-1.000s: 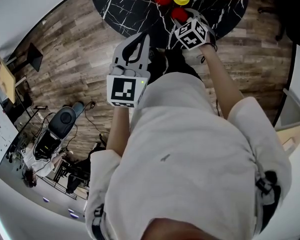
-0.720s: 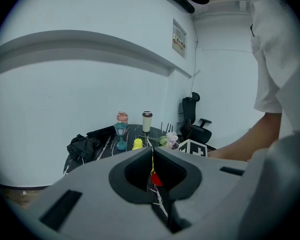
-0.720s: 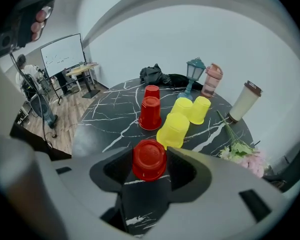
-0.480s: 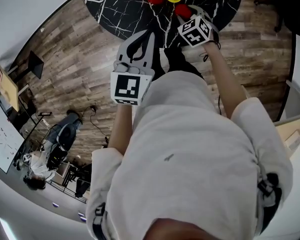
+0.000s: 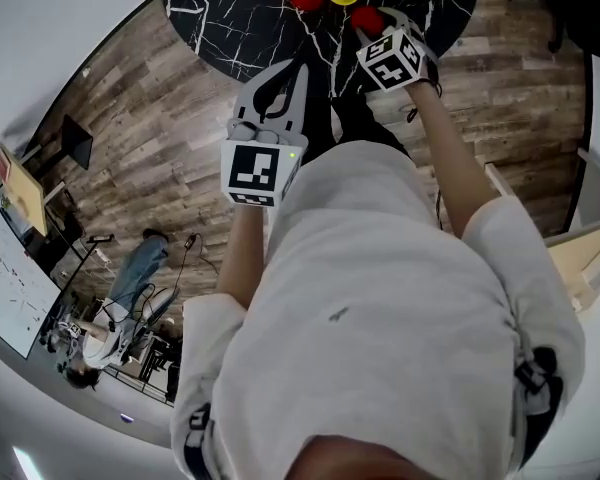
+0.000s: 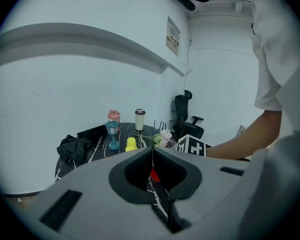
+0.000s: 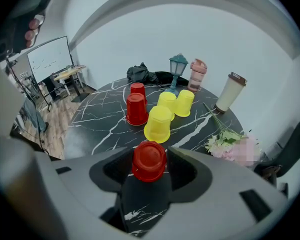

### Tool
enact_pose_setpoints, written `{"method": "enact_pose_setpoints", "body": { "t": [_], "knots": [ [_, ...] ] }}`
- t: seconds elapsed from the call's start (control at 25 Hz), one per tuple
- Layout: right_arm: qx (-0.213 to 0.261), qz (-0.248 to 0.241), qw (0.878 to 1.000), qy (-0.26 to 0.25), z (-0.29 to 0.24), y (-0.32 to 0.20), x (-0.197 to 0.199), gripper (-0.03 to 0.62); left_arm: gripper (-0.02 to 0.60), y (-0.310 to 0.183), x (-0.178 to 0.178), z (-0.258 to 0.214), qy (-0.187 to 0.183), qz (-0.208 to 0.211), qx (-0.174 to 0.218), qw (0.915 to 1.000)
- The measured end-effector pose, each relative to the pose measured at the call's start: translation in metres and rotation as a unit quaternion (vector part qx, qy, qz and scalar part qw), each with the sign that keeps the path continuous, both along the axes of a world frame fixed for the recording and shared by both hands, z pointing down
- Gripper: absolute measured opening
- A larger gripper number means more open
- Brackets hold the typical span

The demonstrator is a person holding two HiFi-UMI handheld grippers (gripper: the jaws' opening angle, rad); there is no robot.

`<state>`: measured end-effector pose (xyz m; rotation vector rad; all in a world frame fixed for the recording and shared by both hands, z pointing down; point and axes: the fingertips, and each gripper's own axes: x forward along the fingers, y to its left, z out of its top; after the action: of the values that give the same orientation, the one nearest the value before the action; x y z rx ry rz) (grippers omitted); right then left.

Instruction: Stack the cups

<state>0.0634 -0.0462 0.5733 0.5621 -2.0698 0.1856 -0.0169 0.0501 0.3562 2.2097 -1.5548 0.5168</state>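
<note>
The left gripper (image 6: 152,151) has its jaws together, empty. The right gripper (image 7: 150,155) has its jaws clamped on an upturned red cup (image 7: 149,161) at the near edge of the black marbled counter (image 7: 100,119). Beyond, upturned yellow cups (image 7: 158,124) and other red cups (image 7: 136,109) cluster.

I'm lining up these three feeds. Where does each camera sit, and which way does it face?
Head view: on the person's head, facing steeply down; white-shirted torso, left gripper, right gripper, round black marble table.
Left gripper view: on that gripper, facing across the table past shut fingers; the person's right forearm shows.
Right gripper view: on that gripper, angled down at the tabletop; fingers closed on a red plastic cup.
Shared: both gripper views catch the teal lantern.
</note>
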Motion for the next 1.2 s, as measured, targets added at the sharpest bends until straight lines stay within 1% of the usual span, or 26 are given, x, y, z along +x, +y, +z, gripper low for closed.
{"method": "enact_pose_setpoints", "body": {
  "t": [0.2,0.48,0.92,1.2],
  "knots": [
    [-0.002,0.018,1.0,-0.005,-0.003,0.0,0.003,0.242,0.006,-0.006,-0.002,0.003,0.006,0.012,-0.003,0.9999],
    [-0.005,0.054,0.998,-0.018,-0.018,-0.001,0.012,0.242,0.006,-0.018,-0.006,0.01,0.014,0.031,-0.011,0.9994],
    [-0.007,0.115,0.992,-0.043,-0.047,0.002,0.023,0.24,0.006,-0.047,-0.016,0.04,0.037,0.066,-0.035,0.9965],
    [-0.007,0.134,0.99,-0.054,-0.059,0.007,0.024,0.239,0.006,-0.068,-0.025,0.06,0.039,0.068,-0.042,0.996]
  ]
}}
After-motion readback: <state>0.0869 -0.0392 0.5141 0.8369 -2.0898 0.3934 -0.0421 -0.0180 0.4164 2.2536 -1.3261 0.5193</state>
